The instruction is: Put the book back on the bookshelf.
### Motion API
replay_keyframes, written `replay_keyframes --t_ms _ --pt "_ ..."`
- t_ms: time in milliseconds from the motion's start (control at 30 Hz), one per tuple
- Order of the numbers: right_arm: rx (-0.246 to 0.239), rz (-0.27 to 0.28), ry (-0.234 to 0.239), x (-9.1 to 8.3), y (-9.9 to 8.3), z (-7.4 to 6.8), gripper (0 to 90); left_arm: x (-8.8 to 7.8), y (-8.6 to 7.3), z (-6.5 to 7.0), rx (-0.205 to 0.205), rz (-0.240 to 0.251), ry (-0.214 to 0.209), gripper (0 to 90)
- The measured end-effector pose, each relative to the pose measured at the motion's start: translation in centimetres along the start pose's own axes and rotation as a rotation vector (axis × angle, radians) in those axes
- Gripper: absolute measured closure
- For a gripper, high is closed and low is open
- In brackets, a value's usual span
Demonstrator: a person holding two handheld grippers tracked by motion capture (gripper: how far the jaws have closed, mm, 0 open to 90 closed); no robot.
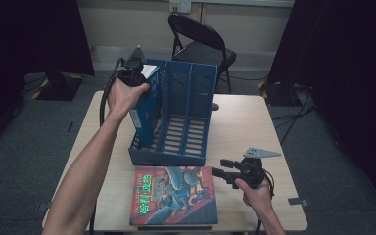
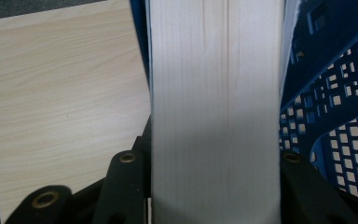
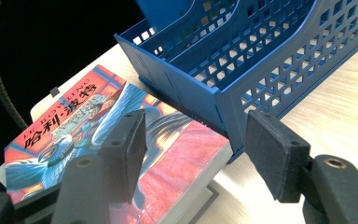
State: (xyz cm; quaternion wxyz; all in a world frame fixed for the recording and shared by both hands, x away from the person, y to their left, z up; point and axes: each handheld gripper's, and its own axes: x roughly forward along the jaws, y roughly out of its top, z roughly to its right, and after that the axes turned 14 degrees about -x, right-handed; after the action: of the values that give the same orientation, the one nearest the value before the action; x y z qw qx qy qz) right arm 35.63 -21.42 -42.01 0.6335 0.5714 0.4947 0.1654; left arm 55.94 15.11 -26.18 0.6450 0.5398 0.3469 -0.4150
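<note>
Book [image 1: 144, 105] (blue cover, white pages) stands in the blue rack [image 1: 176, 156], pinched by the left gripper [image 1: 136, 73]; right gripper [image 1: 221, 168] spread wide.

Book [image 2: 214, 112] cover hidden between jaws, page edges alone visible. Lower part concealed inside blue rack [image 1: 186, 98]. Flat book [image 3: 121, 140] cropped at bottom edge.

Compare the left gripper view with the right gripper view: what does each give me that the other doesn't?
Left gripper view alone: the page edges of a book clamped between the left gripper's jaws, beside the rack's wall.

Right gripper view alone: the red-covered book lying flat in front of the rack, with the right gripper open and nothing between its jaws.

Both: the blue rack and the table.
</note>
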Motion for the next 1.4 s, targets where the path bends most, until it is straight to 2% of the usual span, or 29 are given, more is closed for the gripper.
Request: replay_keyframes --t_ms 67,233,333,433,733,867,900,967,1100,1167,1233,1267,1333,1400 --pt "0.002 -0.005 -0.001 0.0 -0.1 0.1 38.2 0.3 0.3 0.0 -0.015 -0.007 -0.001 61.5" --pt "0.0 -0.003 0.001 0.0 0.0 0.0 38.2 1.2 0.4 0.4 -0.011 -0.006 0.016 61.4" --pt "-0.004 -0.002 0.001 0.0 0.0 -0.1 38.2 1.7 0.4 0.5 -0.027 -0.005 0.021 61.4" --pt "-0.003 -0.002 0.003 0.0 -0.1 -0.1 38.2 2.2 0.4 0.3 -0.025 -0.018 0.02 61.3" --pt "-0.01 -0.009 0.006 0.1 -0.1 -0.2 38.3 2.3 0.3 0.3 -0.031 -0.002 0.028 60.6" --pt "-0.011 -0.007 0.003 0.0 -0.1 -0.4 38.3 2.2 0.0 0.1 -0.02 0.011 0.011 59.9" --pt "-0.012 -0.008 0.003 -0.1 -0.1 -0.4 38.3 2.2 -0.2 0.1 -0.033 0.025 -0.002 59.4" --pt "-0.013 -0.009 0.002 -0.1 -0.1 -0.4 38.3 1.9 -0.4 -0.1 -0.012 0.036 -0.016 56.7" --pt "-0.012 -0.012 0.001 0.0 -0.1 -0.4 38.3 1.4 -1.0 -0.4 -0.014 0.058 -0.055 52.9" --pt "-0.014 -0.012 0.001 0.0 0.0 -0.5 38.3 0.9 -1.5 -0.7 -0.005 0.086 -0.07 51.0" --pt "-0.015 -0.012 0.002 0.1 0.0 -0.6 38.3 0.4 -2.0 -1.0 0.006 0.112 -0.064 46.9" --pt "-0.014 -0.014 0.001 0.1 0.0 -0.6 38.3 0.2 -2.3 -1.3 0.004 0.126 -0.086 46.5" --pt "-0.013 -0.017 0.002 0.2 0.0 -0.6 38.3 -0.2 -2.8 -2.0 0.005 0.145 -0.094 45.5" --pt "-0.016 -0.02 0.003 0.3 0.0 -0.7 38.3 -0.2 -3.1 -2.4 0.016 0.144 -0.128 43.2"
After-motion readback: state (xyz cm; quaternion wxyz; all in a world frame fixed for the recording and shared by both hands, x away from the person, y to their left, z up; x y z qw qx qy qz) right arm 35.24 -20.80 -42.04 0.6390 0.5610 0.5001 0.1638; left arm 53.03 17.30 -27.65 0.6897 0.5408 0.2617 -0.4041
